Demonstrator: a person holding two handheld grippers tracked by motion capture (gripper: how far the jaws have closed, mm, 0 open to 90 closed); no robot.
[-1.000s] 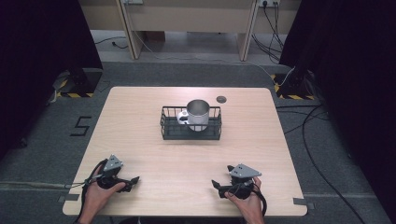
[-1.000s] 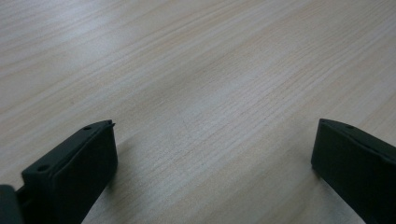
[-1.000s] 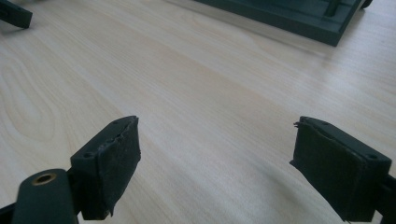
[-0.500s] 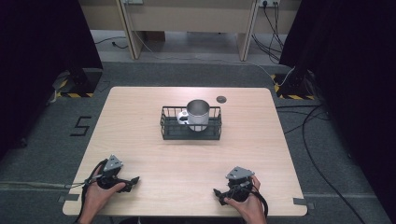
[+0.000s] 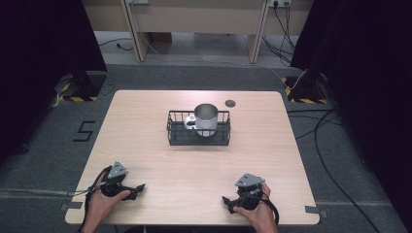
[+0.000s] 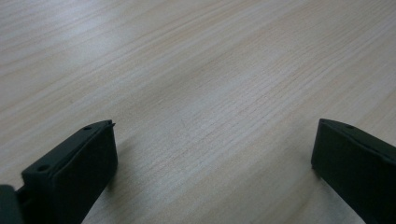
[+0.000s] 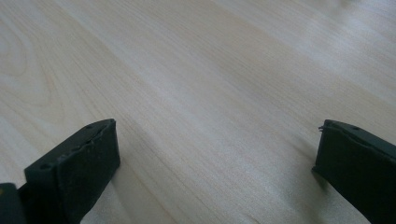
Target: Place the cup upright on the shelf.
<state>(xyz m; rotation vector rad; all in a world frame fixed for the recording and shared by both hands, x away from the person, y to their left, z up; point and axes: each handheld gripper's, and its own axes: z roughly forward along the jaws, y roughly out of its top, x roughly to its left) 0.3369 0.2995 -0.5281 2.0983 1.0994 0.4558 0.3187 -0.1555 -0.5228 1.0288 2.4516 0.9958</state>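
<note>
Desk (image 5: 145, 145): pale wood-grain top, standing on grey carpet. Nearly bare; things sit at mid-far centre, hands at the near edge.

Wire basket (image 5: 198, 129): black, rectangular, low-walled, on the desk just beyond the middle. Well apart from both hands.

Metal cup (image 5: 206, 119): shiny, upright, mouth open upward, inside the basket toward its right half. A pale handle or attachment shows at its left side, toward the basket's middle; too small to tell exactly what it is.

Left claw (image 5: 141, 186): near-left corner, held low over the desk, jaws pointing toward the centre. In the left gripper view the jaws stand wide apart with only bare wood between them; nothing held.

Right claw (image 5: 226, 200): near-right edge, low over the desk, jaws pointing left. Right gripper view gives the same reading: spread wide, empty.

Small dark disc (image 5: 230, 103): flat on the desk just beyond the basket's far right corner. Not touching it.

Judgement: neither hand is committed; the likely work is the cup in the basket, and the step in hand is the reach out to it. To do it well: bring one claw in from above, since the wire walls block a side approach; keep the jaws wide until they straddle the cup's rim or wall; close squarely, as smooth metal may slip. The other claw could steady the basket rim so it does not lift with the cup.
</note>
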